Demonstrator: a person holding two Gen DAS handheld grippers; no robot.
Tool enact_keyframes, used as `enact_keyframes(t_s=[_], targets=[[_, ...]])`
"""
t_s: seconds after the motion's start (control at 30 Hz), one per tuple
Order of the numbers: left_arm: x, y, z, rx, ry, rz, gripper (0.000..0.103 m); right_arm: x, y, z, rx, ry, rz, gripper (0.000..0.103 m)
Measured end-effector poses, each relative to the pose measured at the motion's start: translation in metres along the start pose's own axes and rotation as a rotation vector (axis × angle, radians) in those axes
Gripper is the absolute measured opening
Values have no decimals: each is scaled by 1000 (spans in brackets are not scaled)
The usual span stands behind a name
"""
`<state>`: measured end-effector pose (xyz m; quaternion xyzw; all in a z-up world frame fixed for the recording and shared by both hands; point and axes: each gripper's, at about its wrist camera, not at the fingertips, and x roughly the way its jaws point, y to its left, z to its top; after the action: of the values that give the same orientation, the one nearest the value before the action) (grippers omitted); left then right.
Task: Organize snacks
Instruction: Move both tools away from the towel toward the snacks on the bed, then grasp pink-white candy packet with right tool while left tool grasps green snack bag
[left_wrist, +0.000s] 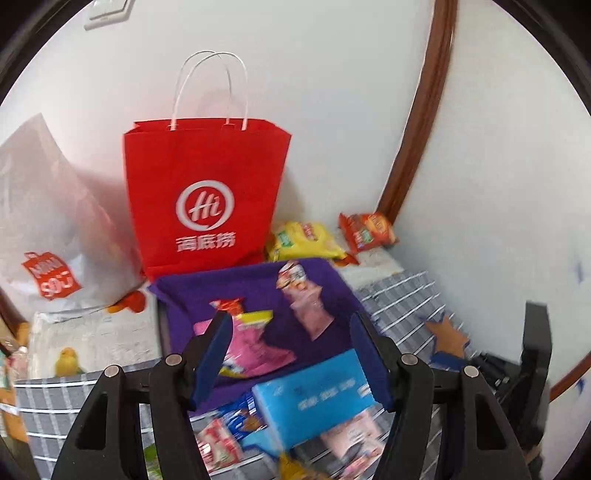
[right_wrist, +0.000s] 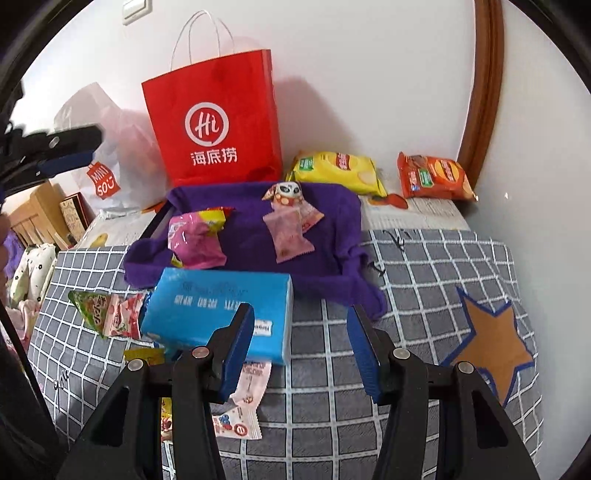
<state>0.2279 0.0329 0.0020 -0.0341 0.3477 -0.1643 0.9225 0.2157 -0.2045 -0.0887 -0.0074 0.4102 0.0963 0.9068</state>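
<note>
On the checked bed cover lies a purple cloth (right_wrist: 332, 236) with a pink packet (right_wrist: 195, 236), a second pink packet (right_wrist: 288, 232) and a panda-print packet (right_wrist: 284, 194) on it. A blue tissue-like pack (right_wrist: 221, 310) lies in front of the cloth. My right gripper (right_wrist: 301, 350) hovers open just to the right of that pack, with nothing between its fingers. In the left wrist view my left gripper (left_wrist: 291, 354) is open above the blue pack (left_wrist: 317, 398) and the purple cloth (left_wrist: 258, 288), holding nothing. The left gripper (right_wrist: 66, 155) also shows at the far left, raised.
A red paper bag (right_wrist: 218, 122) stands at the wall behind the cloth, beside a white plastic bag (right_wrist: 103, 162). A yellow chip bag (right_wrist: 340, 171) and an orange bag (right_wrist: 432, 177) lie at the back right. Loose small packets (right_wrist: 107, 314) lie front left. The star patch (right_wrist: 491, 343) is on the right.
</note>
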Motion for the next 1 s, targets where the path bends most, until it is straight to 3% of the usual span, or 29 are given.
enact_keyframes(t_s=[0.2,0.43,0.6,0.77,1.0], targets=[[-14,26,-21,-52,40,90,64,7,6,-19,36,33,73,53],[-8,51,-57,-145,97,96,64,24,27,-48,28,106,157,53],[1,65,-85,-195,152,106,64,42,43,-61,-7,143,153,53],[2,76,-104,-211,181,141,64,64,53,-66,-10,150,176,64],[2,89,-117,-231,195,162,64,90,61,-70,-19,187,169,68]])
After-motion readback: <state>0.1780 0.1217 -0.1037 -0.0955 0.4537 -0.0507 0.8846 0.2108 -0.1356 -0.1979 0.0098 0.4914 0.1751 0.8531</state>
